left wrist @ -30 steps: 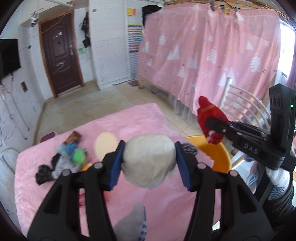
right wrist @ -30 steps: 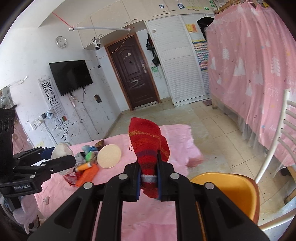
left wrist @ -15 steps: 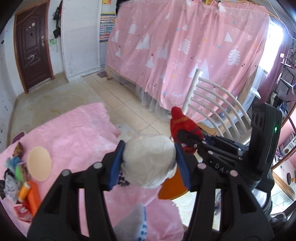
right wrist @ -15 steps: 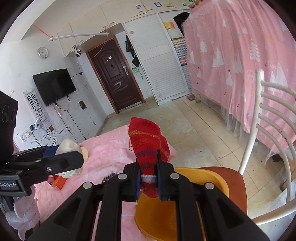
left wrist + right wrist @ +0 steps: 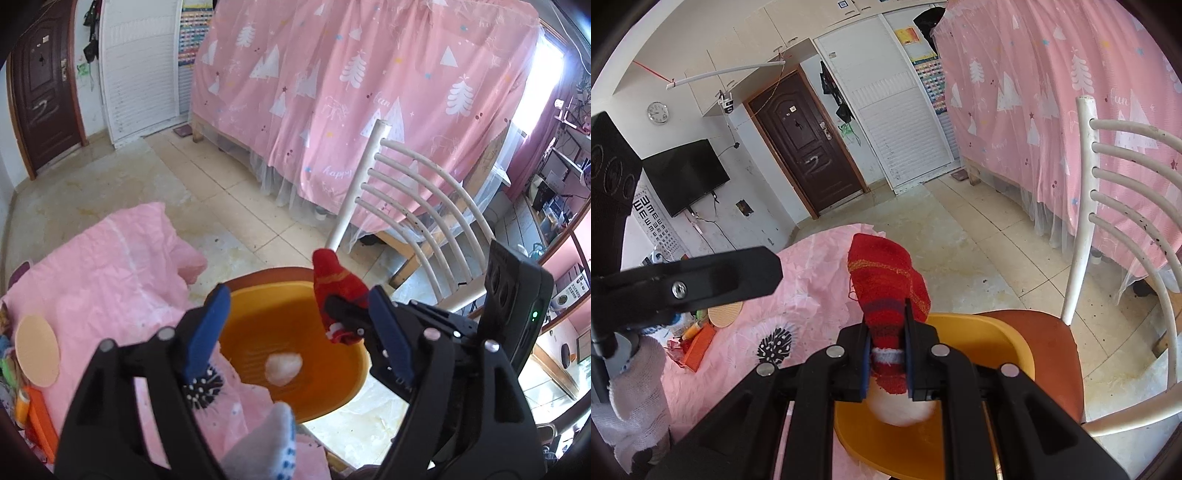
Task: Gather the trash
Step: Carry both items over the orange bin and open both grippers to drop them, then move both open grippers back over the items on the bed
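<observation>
An orange basin point(image 5: 258, 284) sits on a chair beside the pink-covered table. A white crumpled ball point(image 5: 283, 369) lies on the basin's floor. My left gripper point(image 5: 299, 336) hovers over the basin with its jaws opening and nothing between the blue pads. My right gripper point(image 5: 886, 332) is shut on a red striped sock point(image 5: 886, 280), which sticks up above the basin's point(image 5: 990, 332) near rim. The white ball point(image 5: 901, 410) shows just below its fingers. In the left wrist view the red sock point(image 5: 336, 284) stands at the basin's right rim.
The white slatted chair point(image 5: 1086, 206) has a brown seat point(image 5: 1056, 347) under the basin. On the pink tablecloth point(image 5: 110, 277) at far left lie a round beige disc point(image 5: 37, 350), an orange item point(image 5: 40, 417) and several small scraps. Tiled floor and a pink curtain lie beyond.
My left gripper swung right from the table to above the basin, opened, and the white ball dropped into the basin. My right gripper sank over the basin, still holding the sock.
</observation>
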Tool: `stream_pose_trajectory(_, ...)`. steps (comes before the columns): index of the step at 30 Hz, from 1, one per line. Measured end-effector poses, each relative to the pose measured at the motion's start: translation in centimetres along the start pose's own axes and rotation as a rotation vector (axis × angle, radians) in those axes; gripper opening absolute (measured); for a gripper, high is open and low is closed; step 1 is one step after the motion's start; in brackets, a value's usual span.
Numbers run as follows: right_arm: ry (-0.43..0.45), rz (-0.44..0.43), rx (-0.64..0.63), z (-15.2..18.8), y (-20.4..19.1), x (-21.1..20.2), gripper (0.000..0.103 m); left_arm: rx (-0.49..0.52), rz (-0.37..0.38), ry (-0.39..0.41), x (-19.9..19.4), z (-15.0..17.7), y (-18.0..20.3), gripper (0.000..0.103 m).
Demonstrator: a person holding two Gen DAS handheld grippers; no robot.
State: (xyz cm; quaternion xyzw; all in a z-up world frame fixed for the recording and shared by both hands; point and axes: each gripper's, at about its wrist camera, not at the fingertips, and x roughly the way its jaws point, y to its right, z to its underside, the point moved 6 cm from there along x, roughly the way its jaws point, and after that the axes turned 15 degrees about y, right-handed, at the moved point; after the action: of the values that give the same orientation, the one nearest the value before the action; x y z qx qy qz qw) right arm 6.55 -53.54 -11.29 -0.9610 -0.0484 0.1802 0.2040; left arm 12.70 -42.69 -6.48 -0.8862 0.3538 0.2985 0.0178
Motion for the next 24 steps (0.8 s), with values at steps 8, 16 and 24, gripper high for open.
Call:
stream_pose_trajectory(8,-0.016,0.048,-0.015,-0.3,0.4,1.0,0.022,-0.035,-0.018,0.009,-1.4,-0.4,-2.1,0.075)
stream_pose_trajectory(16,0.003,0.071,-0.055,-1.1,-1.3,1.2,0.052,-0.065,-0.050,0.042,-5.0,-0.7,-5.0,0.075)
stream_pose_trajectory(24,0.024,0.003,-0.116,-2.4,-7.6,2.0,0.058,-0.078,-0.094,0.089,-9.4,-1.2,-8.5,0.075)
